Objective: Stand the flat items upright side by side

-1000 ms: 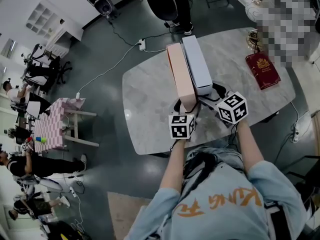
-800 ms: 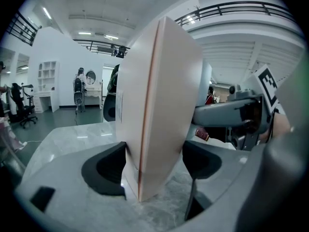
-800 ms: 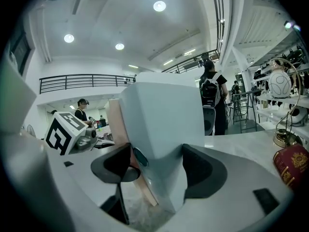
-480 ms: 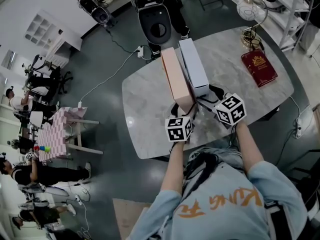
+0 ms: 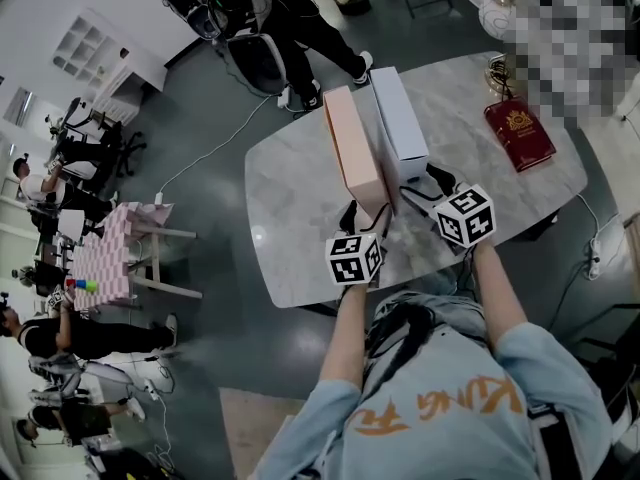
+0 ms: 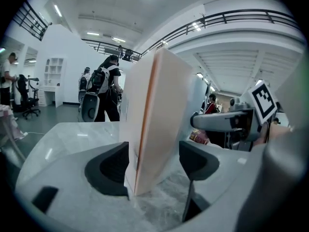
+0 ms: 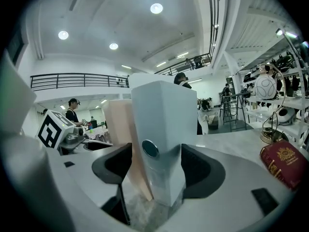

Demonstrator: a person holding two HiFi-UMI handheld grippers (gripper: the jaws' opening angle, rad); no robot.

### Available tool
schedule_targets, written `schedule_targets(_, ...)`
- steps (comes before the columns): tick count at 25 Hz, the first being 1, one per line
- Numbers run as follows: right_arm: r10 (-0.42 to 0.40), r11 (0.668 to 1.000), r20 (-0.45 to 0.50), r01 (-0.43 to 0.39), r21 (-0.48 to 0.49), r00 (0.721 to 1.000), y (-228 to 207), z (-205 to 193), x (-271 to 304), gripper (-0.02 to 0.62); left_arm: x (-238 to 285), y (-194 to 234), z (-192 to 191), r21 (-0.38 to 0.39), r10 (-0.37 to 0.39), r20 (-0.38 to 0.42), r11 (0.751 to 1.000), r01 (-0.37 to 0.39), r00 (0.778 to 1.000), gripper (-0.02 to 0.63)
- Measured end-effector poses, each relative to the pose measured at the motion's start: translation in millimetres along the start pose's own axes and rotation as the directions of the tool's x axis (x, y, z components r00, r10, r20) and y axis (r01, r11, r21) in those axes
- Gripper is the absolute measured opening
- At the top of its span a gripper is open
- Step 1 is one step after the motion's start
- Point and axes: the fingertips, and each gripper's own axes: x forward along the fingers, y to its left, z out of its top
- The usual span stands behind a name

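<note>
**Student:** At left, where does the pink box lie from the left gripper?

**Instructor:** Its near end stands between the spread fingers, upright on the table. The jaws have just been closing, but a gap shows at the right-hand finger, so nothing is pinched. The box's long axis runs straight ahead from the fingertips, with its broad faces vertical.

**Student:** And at right?

**Instructor:** The right gripper straddles the near end of the white box, and its fingers appear to press both faces, pinching it. This box also points straight away from the fingertips. The pink box stands just beside it, beyond the left-hand finger.

**Student:** On what does the coming move turn?

**Instructor:** Probably on the slim gap between the two boxes. Each hand is nearest its own box, so any squaring-up is a sideways nudge across the long axes. The red book lies flat, well off to the right of the right fingers, so it is that hand's reach.
</note>
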Motion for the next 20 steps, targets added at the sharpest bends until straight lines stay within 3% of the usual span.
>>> schedule_targets(7,-0.034,0.999,0.028,0.033,0.023,0.999,1.4,-9.7,-26.2,0.3,-26.3,-2.1,-6.9,-0.065,0.038,0.029,0.997,-0.036,0.999,0.281)
schedule_targets(16,-0.102,0.989,0.09,0.091,0.115,0.991,-2.8,-21.1,-50.7,0.144,-46.8,-15.6,-2.4,-0.075,0.045,0.058,0.996,-0.04,0.997,0.182)
schedule_targets(20,-0.118,0.988,0.134,0.103,0.113,0.984,-1.3,-10.7,-55.0,0.065,-46.7,-18.5,0.8,-0.088,0.034,0.082,0.996,-0.027,0.996,0.077)
